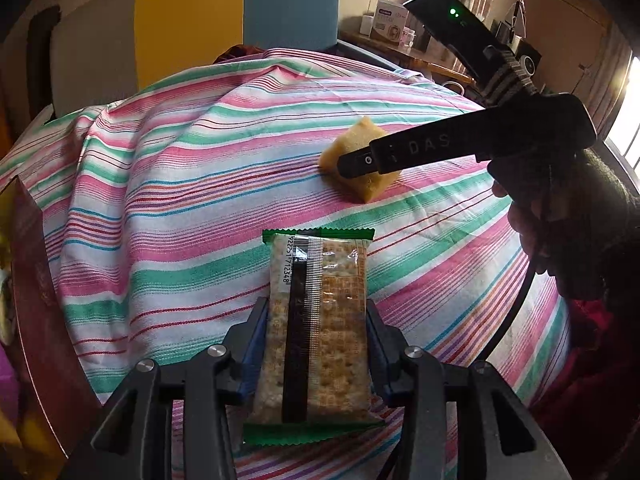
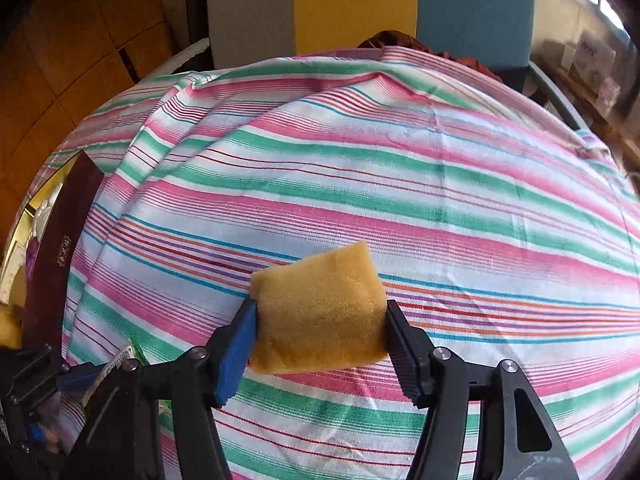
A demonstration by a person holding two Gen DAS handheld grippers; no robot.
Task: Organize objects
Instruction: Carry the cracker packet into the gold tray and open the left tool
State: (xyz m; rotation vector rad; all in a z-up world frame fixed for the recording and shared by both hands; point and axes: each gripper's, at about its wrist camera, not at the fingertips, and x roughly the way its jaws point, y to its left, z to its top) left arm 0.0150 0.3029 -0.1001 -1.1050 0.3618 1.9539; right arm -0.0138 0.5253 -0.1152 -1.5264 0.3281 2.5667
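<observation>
My left gripper (image 1: 316, 316) is shut on a cracker packet (image 1: 316, 328) with green crimped ends, held lengthwise over the striped cloth (image 1: 180, 208). My right gripper (image 2: 320, 316) is shut on a yellow sponge (image 2: 320, 312), its sides squeezed between the blue pad and the black pad. In the left wrist view the sponge (image 1: 352, 148) shows at the centre right, partly hidden by the right gripper's black finger (image 1: 404, 152). In the right wrist view the left gripper and a corner of the packet (image 2: 120, 360) show at the lower left.
A dark red box (image 1: 36, 280) stands open at the table's left edge; it also shows in the right wrist view (image 2: 60, 248). Grey, yellow and blue chair backs (image 1: 192, 20) stand behind the table. A cluttered side table (image 1: 400, 28) is at the far right.
</observation>
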